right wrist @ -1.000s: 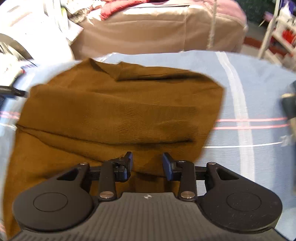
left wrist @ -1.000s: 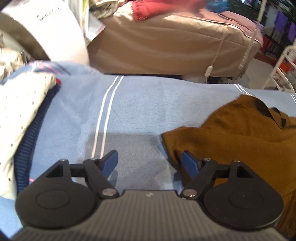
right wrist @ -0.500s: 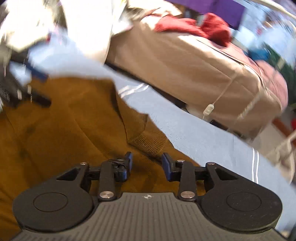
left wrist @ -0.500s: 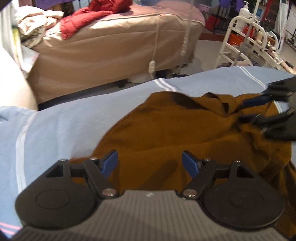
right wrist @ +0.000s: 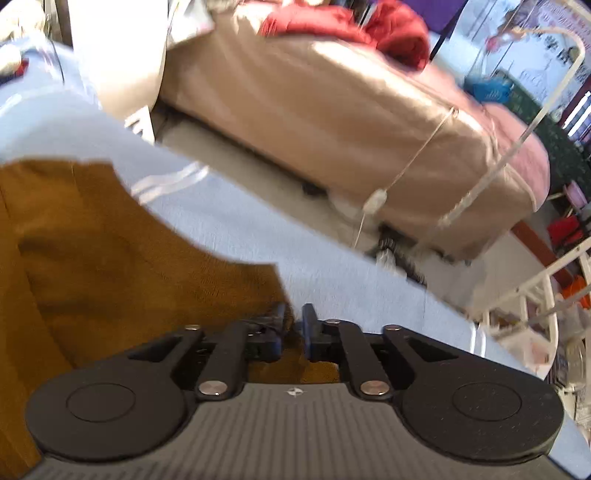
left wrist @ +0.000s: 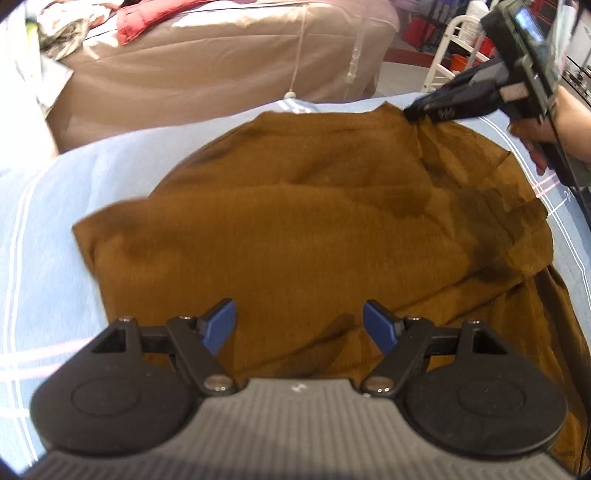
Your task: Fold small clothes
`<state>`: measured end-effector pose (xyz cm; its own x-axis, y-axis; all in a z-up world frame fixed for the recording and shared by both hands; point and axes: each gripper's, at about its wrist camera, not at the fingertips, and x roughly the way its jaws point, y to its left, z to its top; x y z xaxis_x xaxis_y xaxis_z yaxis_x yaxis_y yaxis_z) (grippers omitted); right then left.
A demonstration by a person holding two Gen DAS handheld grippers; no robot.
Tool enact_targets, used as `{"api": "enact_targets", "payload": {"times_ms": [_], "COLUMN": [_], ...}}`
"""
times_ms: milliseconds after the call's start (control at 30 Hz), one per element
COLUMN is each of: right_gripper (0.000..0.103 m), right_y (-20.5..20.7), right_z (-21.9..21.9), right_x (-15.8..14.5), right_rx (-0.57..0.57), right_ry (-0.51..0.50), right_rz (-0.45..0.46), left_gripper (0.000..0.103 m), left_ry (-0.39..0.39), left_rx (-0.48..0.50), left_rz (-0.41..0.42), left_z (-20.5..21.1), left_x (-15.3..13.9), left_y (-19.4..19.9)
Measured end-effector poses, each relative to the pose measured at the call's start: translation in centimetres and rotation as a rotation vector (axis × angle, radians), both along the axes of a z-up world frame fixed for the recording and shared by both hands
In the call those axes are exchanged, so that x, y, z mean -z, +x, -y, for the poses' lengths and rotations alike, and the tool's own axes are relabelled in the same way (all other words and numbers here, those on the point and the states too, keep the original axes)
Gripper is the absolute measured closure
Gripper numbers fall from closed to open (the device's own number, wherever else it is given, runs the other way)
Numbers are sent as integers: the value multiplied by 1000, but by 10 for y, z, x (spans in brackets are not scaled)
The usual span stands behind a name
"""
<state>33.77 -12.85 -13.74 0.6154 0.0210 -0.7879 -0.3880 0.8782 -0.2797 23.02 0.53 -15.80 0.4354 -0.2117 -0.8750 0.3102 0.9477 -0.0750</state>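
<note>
Left wrist view: a brown shirt (left wrist: 314,229) lies spread on the tabletop, which is covered by a light blue cloth (left wrist: 40,236). The left tongs (left wrist: 299,325) hover at 6 o'clock over the shirt's near edge, blue fingers (left wrist: 221,325) released and wide apart. At 2 o'clock the right tongs (left wrist: 413,110) meet the shirt's far corner. Right wrist view: the right tongs (right wrist: 293,325) are clenched on the brown shirt (right wrist: 110,258) at its corner. A tan bed (right wrist: 332,110) with a red garment (right wrist: 347,26) stands beyond, at 12 o'clock.
</note>
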Motion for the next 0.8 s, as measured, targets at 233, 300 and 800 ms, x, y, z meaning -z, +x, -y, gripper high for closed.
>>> {"api": "enact_targets", "payload": {"times_ms": [233, 300, 800], "right_gripper": [17, 18, 24], "right_y": [-93, -126, -375], "right_z": [14, 24, 38], "right_x": [-37, -45, -30], "right_rx": [20, 22, 74], "right_ry": [145, 198, 222], "right_rz": [76, 45, -188], "left_gripper": [21, 20, 20], "left_ry": [5, 7, 59], "left_rx": [-29, -27, -111], "left_rz": [26, 24, -9], "left_z": [-8, -9, -17], "left_x": [-11, -14, -15], "left_y": [-36, -55, -223]}}
